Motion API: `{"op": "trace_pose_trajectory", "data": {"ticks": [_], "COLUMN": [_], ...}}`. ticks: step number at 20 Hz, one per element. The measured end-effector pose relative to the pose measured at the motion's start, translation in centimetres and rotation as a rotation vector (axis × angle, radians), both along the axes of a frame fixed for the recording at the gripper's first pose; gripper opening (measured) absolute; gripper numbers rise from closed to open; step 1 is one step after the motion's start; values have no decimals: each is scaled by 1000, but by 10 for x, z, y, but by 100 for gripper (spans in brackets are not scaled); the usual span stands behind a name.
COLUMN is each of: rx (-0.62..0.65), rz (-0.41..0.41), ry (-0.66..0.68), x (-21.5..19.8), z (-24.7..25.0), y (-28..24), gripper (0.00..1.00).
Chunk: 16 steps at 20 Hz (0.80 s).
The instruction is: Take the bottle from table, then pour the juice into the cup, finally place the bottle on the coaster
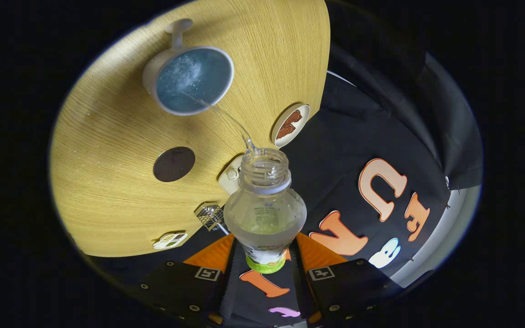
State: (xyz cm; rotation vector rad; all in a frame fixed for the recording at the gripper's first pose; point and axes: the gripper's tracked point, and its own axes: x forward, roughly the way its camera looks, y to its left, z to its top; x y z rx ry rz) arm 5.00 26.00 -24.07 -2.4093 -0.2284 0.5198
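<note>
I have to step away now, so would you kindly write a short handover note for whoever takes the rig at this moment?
Gripper: shut on the bottle, both fingers pressing its lower body; the bottle is tipped, uncapped, mouth toward the cup.
Cup: on the wooden table, beyond the bottle's mouth, already holding liquid; a thin stream runs from the mouth into it.
Coaster: the dark round disc on the table, between cup and fingers, bare.
Done: bottle taken; pouring under way; some liquid remains in the bottle.
Left: finish the pour, bring the bottle upright, set it on the coaster, release.

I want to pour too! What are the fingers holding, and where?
The fingers hold the bottle, one on each side of its lower body near the base.
</note>
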Motion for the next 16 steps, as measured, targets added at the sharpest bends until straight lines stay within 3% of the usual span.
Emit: {"op": "trace_pose_trajectory", "data": {"ticks": [9,16], "rx": [-1,34], "rz": [11,22], "ry": [-14,29], "x": [2,-4], "z": [11,-10], "y": [3,2], "gripper": [55,55]}}
